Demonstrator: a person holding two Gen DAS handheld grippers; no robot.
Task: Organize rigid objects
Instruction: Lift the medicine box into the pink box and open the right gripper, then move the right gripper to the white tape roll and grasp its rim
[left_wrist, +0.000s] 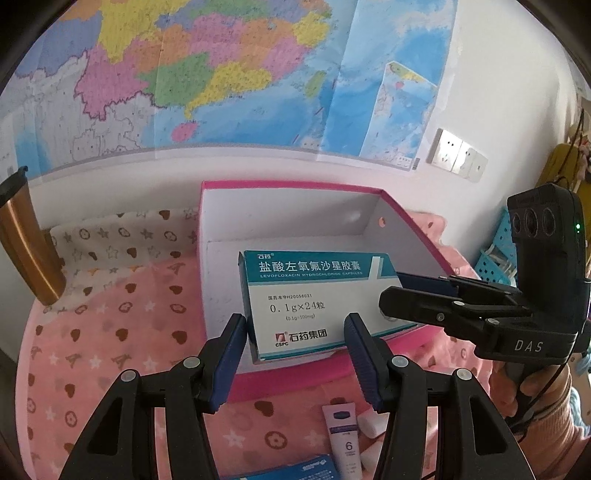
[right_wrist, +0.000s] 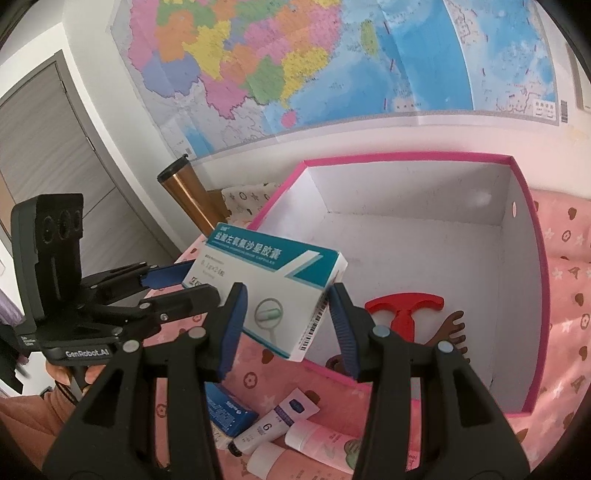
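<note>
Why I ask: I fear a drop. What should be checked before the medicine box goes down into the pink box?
1. Left gripper on the medicine box: ok, a pad presses on each side edge.
2. Right gripper on it too: ok, both pads sit against the carton.
3. Pink box open: ok, no lid on it.
4. Free floor inside: ok, the red T-shaped piece and the brown piece fill only the near corner.
5. Carton clear of the rim: cannot tell; it hangs over the near left wall.
6. Tube on the blanket out of the way: ok, it lies outside the box.
</note>
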